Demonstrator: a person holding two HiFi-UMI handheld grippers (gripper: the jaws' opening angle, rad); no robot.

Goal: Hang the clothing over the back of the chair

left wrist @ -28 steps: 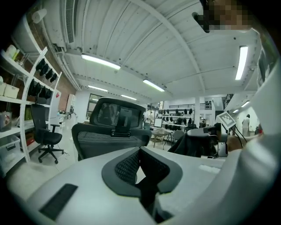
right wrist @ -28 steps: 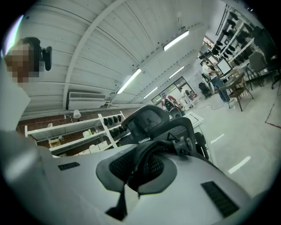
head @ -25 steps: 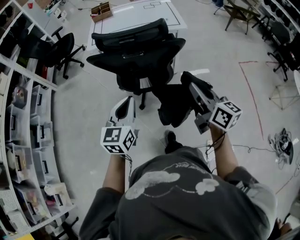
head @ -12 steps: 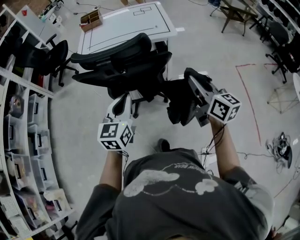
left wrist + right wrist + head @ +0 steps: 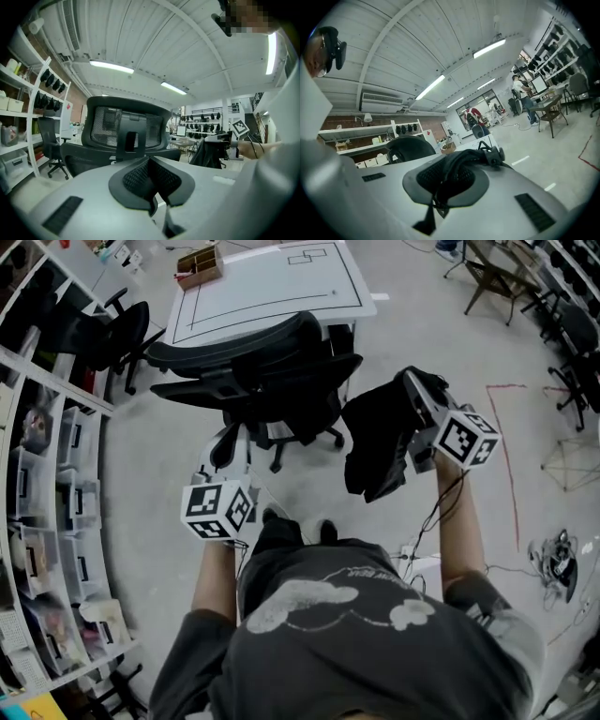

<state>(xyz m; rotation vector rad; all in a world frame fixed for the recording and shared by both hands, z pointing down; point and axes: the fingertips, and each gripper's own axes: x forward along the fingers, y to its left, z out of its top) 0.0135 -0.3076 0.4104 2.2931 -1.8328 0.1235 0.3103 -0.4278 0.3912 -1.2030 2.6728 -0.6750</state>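
Observation:
A black mesh office chair stands ahead of me with its backrest facing me. My right gripper is shut on a black piece of clothing, which hangs down in a bundle to the right of the chair. In the right gripper view the dark fabric is pinched between the pads, and the chair shows to the left. My left gripper is shut and holds nothing, low in front of the chair's seat. In the left gripper view the clothing hangs at the right.
A white table stands behind the chair, with a wooden box on it. Shelves with bins run along the left. Another black chair is at the far left. Red floor tape and cables lie at the right.
Both grippers have come closer to the chair as the person stepped forward. The right gripper carried the clothing up and to the right. Neither gripper's jaws changed.

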